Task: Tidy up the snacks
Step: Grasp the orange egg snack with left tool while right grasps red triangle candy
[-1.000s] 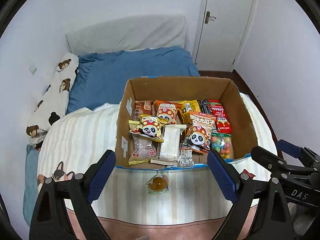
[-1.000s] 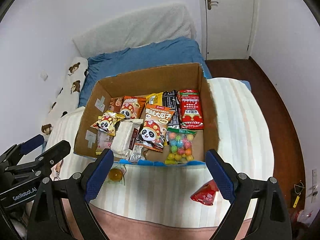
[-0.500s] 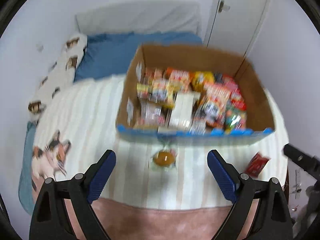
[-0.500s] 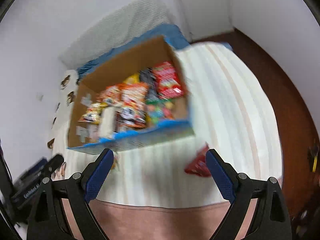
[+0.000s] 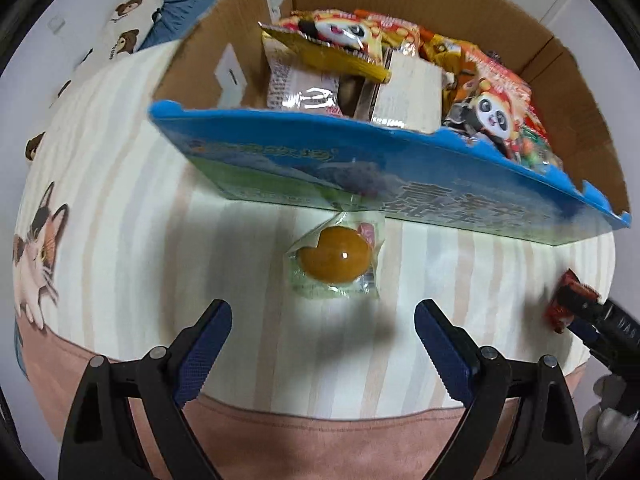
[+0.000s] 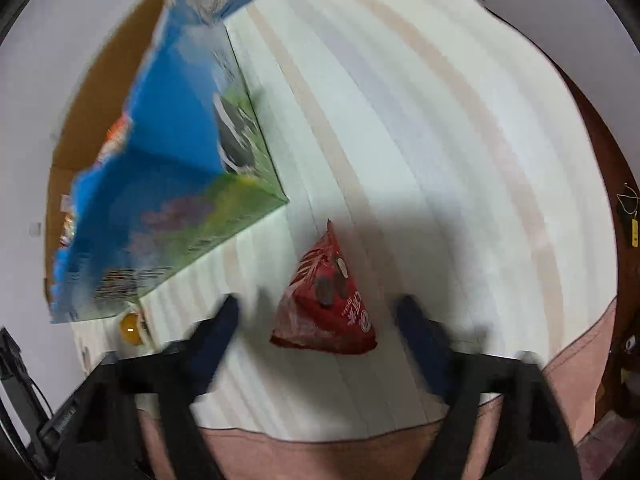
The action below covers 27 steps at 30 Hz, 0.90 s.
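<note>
A clear packet with an orange egg-shaped snack (image 5: 334, 260) lies on the striped bedspread, against the blue front wall of the cardboard box (image 5: 360, 160) full of snack bags. My left gripper (image 5: 322, 326) is open, just short of that packet and empty. A red triangular snack packet (image 6: 326, 300) lies to the right of the box (image 6: 180, 168). My right gripper (image 6: 320, 316) is open with its blurred fingers either side of the red packet. The orange snack (image 6: 132, 326) shows at the far left. The right gripper's tip (image 5: 596, 320) reaches the red packet (image 5: 566, 304) in the left wrist view.
The pink edge of the bedspread (image 5: 320, 432) runs just under both grippers. A cat print (image 5: 36, 256) and a bear-print pillow (image 5: 120, 28) lie to the left. Dark wooden floor (image 6: 612, 200) lies past the bed's right side.
Both grippers have dropped low and forward toward the bed. The left one has closed in on the orange snack, the right one has swung right and down over the red packet.
</note>
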{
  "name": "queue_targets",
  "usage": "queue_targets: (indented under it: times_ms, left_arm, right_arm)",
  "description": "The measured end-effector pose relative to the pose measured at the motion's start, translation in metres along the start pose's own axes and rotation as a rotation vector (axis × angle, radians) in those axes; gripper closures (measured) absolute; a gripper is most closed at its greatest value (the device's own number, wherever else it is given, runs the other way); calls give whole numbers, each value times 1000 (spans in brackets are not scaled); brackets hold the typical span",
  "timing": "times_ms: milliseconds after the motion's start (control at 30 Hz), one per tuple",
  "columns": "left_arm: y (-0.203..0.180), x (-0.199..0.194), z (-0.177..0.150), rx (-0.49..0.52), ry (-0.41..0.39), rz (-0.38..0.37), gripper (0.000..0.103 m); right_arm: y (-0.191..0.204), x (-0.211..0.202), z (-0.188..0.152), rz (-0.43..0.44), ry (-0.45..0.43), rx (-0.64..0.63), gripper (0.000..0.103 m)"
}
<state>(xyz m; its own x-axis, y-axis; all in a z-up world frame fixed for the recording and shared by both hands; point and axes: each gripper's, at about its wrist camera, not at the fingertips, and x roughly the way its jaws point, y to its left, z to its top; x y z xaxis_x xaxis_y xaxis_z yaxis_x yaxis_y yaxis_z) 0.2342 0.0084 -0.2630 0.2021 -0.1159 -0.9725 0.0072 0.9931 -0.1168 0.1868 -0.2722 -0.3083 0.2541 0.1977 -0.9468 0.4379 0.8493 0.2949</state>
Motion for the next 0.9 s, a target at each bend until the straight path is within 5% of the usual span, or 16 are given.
queue_targets:
  times_ms: [100, 200, 233, 267, 300, 533, 900]
  left_arm:
    - [-3, 13, 9, -3, 24, -7, 9]
    - [-7, 28, 17, 2, 38, -12, 14]
    - [-8, 31, 19, 4, 34, -18, 23]
    - [-8, 34, 20, 5, 38, -19, 47]
    - [-9, 39, 20, 11, 56, -18, 55]
    - [-20, 27, -11, 59, 55, -2, 57]
    - [-4, 15, -153, 78, 214, -38, 57]
  right_arm:
    - [4, 2, -3, -31, -27, -37, 53]
    - [8, 3, -5, -39, -33, -57, 56]
    - [11, 3, -6, -40, -33, -66, 57]
    - [14, 3, -6, -41, -31, -72, 57]
    - [16, 3, -8, -41, -31, -78, 57]
    - [26, -7, -33, 7, 3, -132, 57]
    - [46, 10, -145, 76, 242, -328, 57]
